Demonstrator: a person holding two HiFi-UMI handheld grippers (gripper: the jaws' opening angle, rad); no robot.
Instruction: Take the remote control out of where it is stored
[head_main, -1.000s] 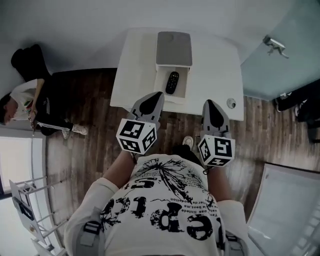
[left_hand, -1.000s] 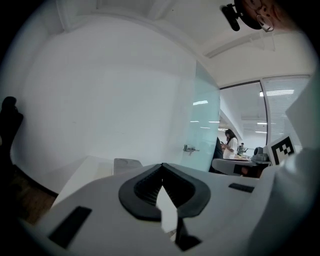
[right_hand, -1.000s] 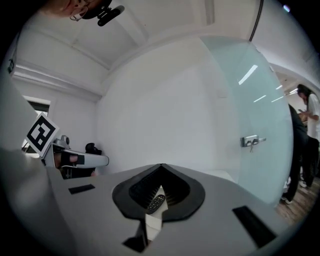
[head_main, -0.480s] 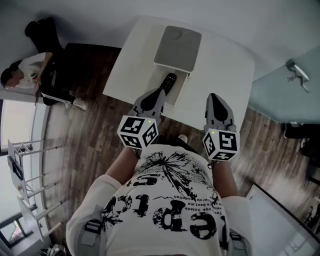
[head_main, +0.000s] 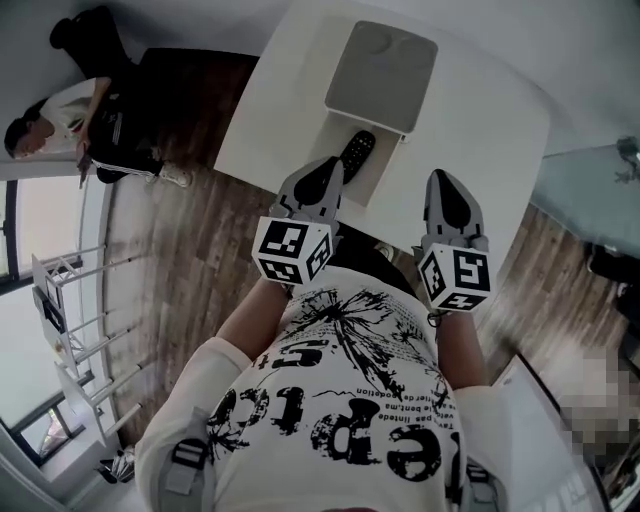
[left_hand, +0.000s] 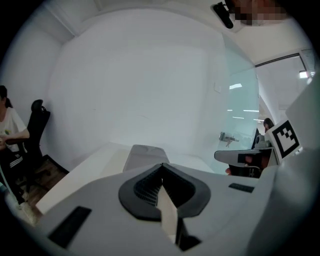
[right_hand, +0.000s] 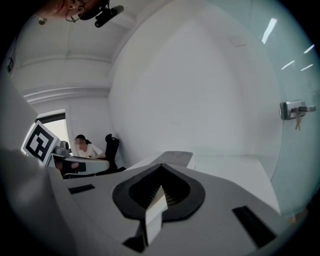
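The slim black plastic remote control (head_main: 357, 152) lay in the open white drawer (head_main: 379, 168) of a grey-topped box (head_main: 383, 62) on the white table (head_main: 285, 90). The left gripper (head_main: 328, 170) was at the remote's 7 o'clock and the right gripper (head_main: 445, 185) at its 4 o'clock, both with fingers clenched on nothing.

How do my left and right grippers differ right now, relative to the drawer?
In the head view, the left gripper reaches the open drawer's near edge, beside the remote control. The right gripper is over bare table, right of the drawer. The left gripper angles toward the remote control, while the right gripper points past the drawer's side. Both are shut and empty.
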